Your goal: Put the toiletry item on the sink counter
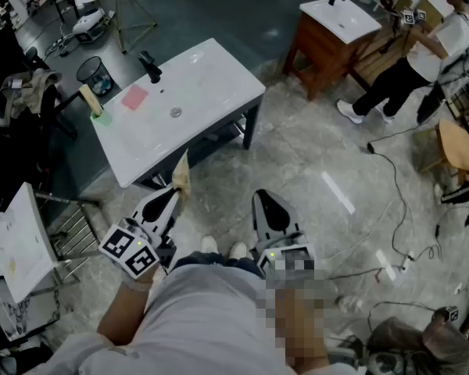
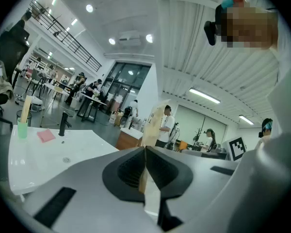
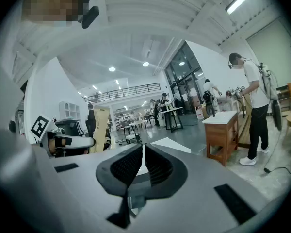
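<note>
**Carrying phase, before placement.** The toiletry item [image 1: 181, 170], a flat tan piece, stands upright out of the left gripper [image 1: 174, 191]. The fingers are clenched on its lower end, and most of its length rises free above them. It is held in the air close to the near edge of the white sink tabletop [image 1: 219, 80] and does not appear to be over it yet. The tabletop carries a black faucet [image 1: 150, 66] at its far side and a pink square [image 1: 134, 97] just beside the faucet. A green cup [image 1: 102, 116] with a tan stick in it sits at the left corner, and the drain [image 1: 176, 112] lies in the shallow basin. The right gripper [image 1: 267, 198] is held alongside, its fingers drawn together on nothing. The step likely calls for carrying the item forward over the near edge to the bare stretch right of the drain, well apart from the cup and faucet. Because the grip sits low on a thin, tall piece, releasing it upright would probably let it topple. A better approach is to lower the left gripper, tip the item until it lies along the surface, and open the fingers only once it rests there. The right gripper has no evident part in this step and is best kept back from the edge.
</note>
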Available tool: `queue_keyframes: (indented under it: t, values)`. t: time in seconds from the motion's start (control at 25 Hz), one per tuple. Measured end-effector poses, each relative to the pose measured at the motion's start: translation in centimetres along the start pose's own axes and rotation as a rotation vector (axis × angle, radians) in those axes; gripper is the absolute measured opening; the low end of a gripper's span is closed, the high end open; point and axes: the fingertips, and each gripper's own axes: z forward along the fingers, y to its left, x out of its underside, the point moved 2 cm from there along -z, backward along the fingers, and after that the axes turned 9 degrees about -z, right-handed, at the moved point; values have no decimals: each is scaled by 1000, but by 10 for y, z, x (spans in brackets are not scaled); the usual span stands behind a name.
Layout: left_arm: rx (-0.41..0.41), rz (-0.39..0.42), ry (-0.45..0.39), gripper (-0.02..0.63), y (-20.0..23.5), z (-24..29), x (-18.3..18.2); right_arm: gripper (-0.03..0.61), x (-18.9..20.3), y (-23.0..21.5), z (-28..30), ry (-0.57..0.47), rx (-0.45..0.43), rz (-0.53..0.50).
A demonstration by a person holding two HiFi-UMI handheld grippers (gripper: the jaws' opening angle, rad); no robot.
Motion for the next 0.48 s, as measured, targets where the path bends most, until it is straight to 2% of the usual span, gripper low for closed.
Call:
queue_keyframes:
  t: [0.48]
  values:
    - [38,-16,3,21,41,-15,-19,29,-6,29,34,-6,32,-10]
